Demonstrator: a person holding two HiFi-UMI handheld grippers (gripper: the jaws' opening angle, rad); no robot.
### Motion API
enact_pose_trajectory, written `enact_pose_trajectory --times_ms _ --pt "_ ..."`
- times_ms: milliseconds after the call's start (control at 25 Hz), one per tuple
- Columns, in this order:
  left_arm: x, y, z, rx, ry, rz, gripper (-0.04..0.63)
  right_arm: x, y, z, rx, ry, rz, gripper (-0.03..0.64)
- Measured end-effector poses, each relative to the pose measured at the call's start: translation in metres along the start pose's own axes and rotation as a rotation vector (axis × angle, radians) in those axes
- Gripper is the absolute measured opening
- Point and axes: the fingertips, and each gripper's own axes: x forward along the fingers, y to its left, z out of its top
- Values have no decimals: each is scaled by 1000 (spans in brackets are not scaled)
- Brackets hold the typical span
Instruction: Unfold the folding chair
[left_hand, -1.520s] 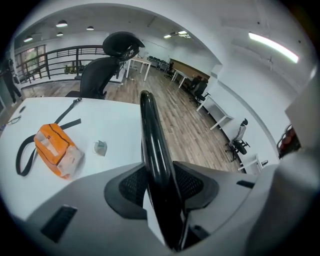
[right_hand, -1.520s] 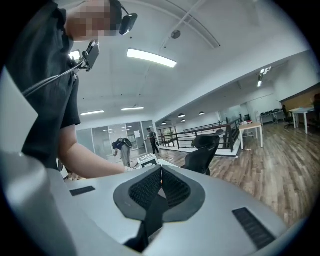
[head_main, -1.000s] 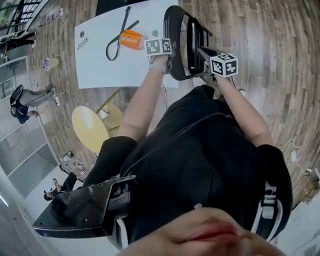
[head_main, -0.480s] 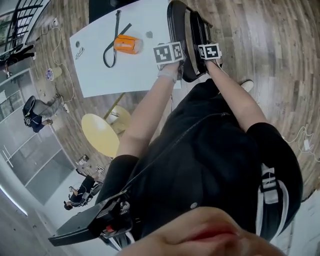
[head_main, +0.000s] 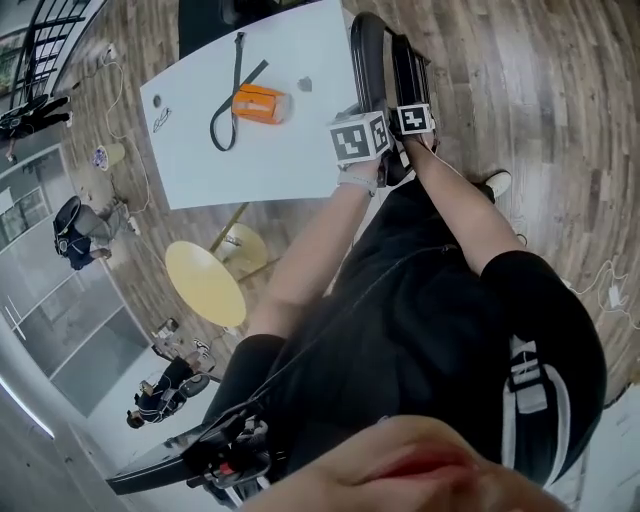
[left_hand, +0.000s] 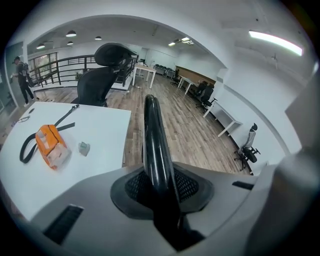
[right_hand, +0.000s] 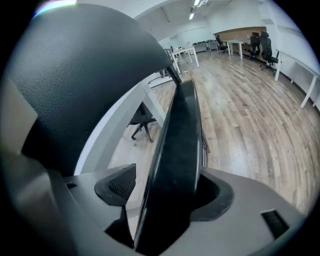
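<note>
The folding chair (head_main: 372, 55) stands folded at twelve o'clock, just beside the worktop's (head_main: 270, 150) three o'clock edge. My left claw (left_hand: 161, 187) clamps its black rim. My right claw (right_hand: 172, 200), jaws just opening, straddles the thicker panel. I should grip squarely before spreading them.

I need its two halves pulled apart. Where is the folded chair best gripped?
Probably by the upper edge of the wider panel, from above: folded, it stands upright and slim. The right tool, jaws just opened, straddles it without pressing; the left tool clamps the thin rim.
</note>
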Motion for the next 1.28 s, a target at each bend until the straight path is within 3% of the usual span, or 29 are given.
enact_pose_trajectory --times_ms 80,160,200,280,520,760,1280 --pt "0 4 0 -5 -3 7 71 3 -4 -3 -22 21 -31 321" --pt "0 9 1 -9 -9 12 71 -4 -24 -8 -80 64 -151 212" --pt "-1 11 1 -12 -13 15 69 -4 -25 -9 -84 69 -161 192" --pt "-2 14 0 -18 -16 19 67 2 -12 -9 -51 51 -93 175" --pt "-1 22 -1 -17 -20 7 64 -20 -52 -1 -85 38 -212 164" --pt "0 14 -1 -21 -19 -5 64 -37 -74 3 -52 -14 -87 164" --pt "21 4 -14 -47 -20 -62 64 -95 -196 -9 68 -64 208 164"
